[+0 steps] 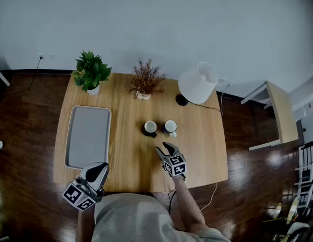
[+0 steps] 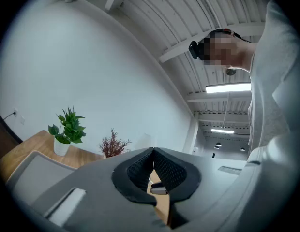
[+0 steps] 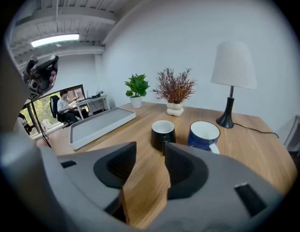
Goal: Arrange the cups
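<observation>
Two cups stand side by side mid-table: a black cup (image 1: pixel 150 128) (image 3: pixel 163 133) on the left and a blue cup (image 1: pixel 170 127) (image 3: pixel 203 134) with a white inside on the right. My right gripper (image 1: pixel 164 147) (image 3: pixel 150 149) hovers just in front of them, tilted down, open with nothing between its jaws; the black cup's handle is straight ahead of the gap. My left gripper (image 1: pixel 98 169) (image 2: pixel 153 152) is held level at the table's front left corner, shut on nothing. A grey tray (image 1: pixel 88 135) (image 3: pixel 99 124) lies empty on the left side.
Along the table's back edge stand a green potted plant (image 1: pixel 91 72), a dried plant in a white vase (image 1: pixel 146 79) and a white lamp (image 1: pixel 198 82) with its cable. A small side table (image 1: pixel 277 112) stands on the floor to the right.
</observation>
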Tool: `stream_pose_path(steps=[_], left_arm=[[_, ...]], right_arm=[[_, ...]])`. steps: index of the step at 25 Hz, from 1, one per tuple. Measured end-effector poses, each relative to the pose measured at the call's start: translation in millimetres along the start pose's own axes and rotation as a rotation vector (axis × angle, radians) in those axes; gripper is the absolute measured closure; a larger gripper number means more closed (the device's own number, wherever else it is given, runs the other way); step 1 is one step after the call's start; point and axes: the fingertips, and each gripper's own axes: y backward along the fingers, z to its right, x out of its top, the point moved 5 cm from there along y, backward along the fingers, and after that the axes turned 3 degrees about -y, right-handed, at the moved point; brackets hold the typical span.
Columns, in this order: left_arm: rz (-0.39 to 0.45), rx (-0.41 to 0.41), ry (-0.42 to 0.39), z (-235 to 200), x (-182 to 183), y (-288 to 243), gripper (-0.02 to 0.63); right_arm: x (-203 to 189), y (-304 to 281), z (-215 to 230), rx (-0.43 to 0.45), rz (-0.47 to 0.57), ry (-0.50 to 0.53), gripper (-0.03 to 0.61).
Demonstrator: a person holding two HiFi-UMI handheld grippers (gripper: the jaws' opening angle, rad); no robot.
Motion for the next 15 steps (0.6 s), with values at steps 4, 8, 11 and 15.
stream_pose_path(steps=[4,8,11,15], left_arm=[[0.004,0.011,-0.001,-0.4,0.2,6.2,0.620],[0.009,0.022,-0.004,-1.1,2.6,11.3,0.620],[0.012,0.033,-0.007,-2.5,3.6,14.7,0.620],[0.016,0.048,-0.013,-3.3,7.5,19.7,0.620]], right_arm=[[-1.8,-28.1,12.5,-0.018,-0.061,0.032,0.377],[-3.7,-50.9,23.5,-0.035,-0.112,0.049,0.379],[-8.4,-66.2,30.6,-0.047,-0.154,0.060,0.379],[-9.9,-84.1,34.8,-0.048,-0.193,0.076,0.379]])
